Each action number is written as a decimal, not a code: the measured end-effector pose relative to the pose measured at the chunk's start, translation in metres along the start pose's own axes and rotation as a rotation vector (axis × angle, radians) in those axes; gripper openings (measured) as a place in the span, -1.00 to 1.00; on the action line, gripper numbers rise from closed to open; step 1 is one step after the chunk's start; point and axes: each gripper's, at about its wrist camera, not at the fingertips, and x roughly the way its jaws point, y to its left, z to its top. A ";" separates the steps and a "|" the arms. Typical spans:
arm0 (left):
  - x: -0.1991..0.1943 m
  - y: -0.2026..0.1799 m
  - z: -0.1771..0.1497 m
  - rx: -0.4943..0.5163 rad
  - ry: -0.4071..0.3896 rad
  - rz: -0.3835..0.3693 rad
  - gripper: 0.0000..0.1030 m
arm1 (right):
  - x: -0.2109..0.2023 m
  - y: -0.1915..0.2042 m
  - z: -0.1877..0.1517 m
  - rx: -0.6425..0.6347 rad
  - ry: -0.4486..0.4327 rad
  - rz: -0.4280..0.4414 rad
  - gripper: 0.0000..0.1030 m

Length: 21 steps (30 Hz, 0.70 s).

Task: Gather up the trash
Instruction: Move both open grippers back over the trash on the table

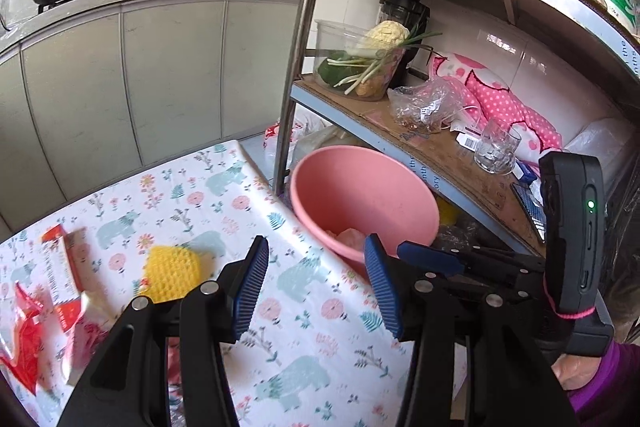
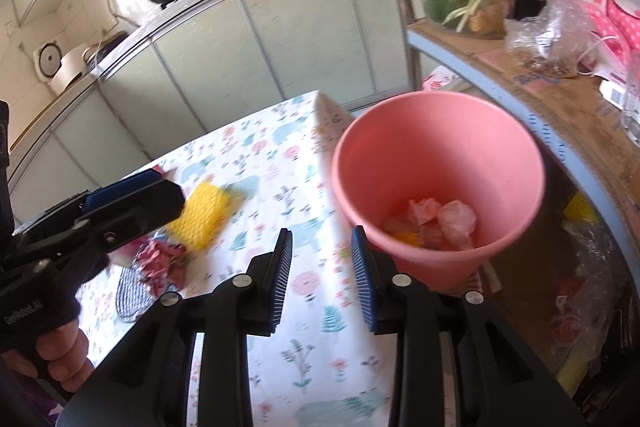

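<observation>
A pink bin (image 1: 360,195) (image 2: 436,147) stands beside the table's right edge, with crumpled pink scraps (image 2: 456,219) at its bottom. On the floral tablecloth (image 1: 304,311) lie a yellow honeycomb pad (image 1: 172,271) (image 2: 204,215), a red-and-white wrapper (image 1: 64,267), a red foil wrapper (image 1: 24,339) and a crumpled pink-red wad (image 2: 164,263). My left gripper (image 1: 316,287) (image 2: 124,193) hovers open over the table edge, nothing between its pads. My right gripper (image 2: 323,275) (image 1: 434,259) is open and empty, just left of the bin's rim.
A metal rack post (image 1: 296,47) rises behind the bin. Its cardboard-lined shelf (image 1: 436,155) carries a glass (image 1: 496,147), a plastic bag (image 1: 428,103) and a tub of vegetables (image 1: 360,63). A blue striped cloth (image 2: 128,295) lies on the table. Cabinets and a counter with woks stand beyond.
</observation>
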 end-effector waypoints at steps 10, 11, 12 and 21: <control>-0.045 0.038 -0.036 -0.002 -0.024 0.098 -0.04 | 0.016 0.040 -0.014 -0.051 0.069 0.057 -0.39; -0.050 0.044 -0.040 -0.006 -0.027 0.108 -0.04 | 0.017 0.043 -0.015 -0.057 0.075 0.062 -0.39; -0.054 0.048 -0.043 -0.010 -0.028 0.119 -0.04 | 0.019 0.048 -0.016 -0.065 0.082 0.067 -0.39; -0.089 0.111 -0.082 -0.107 0.003 0.236 -0.05 | 0.033 0.085 -0.025 -0.124 0.136 0.132 -0.39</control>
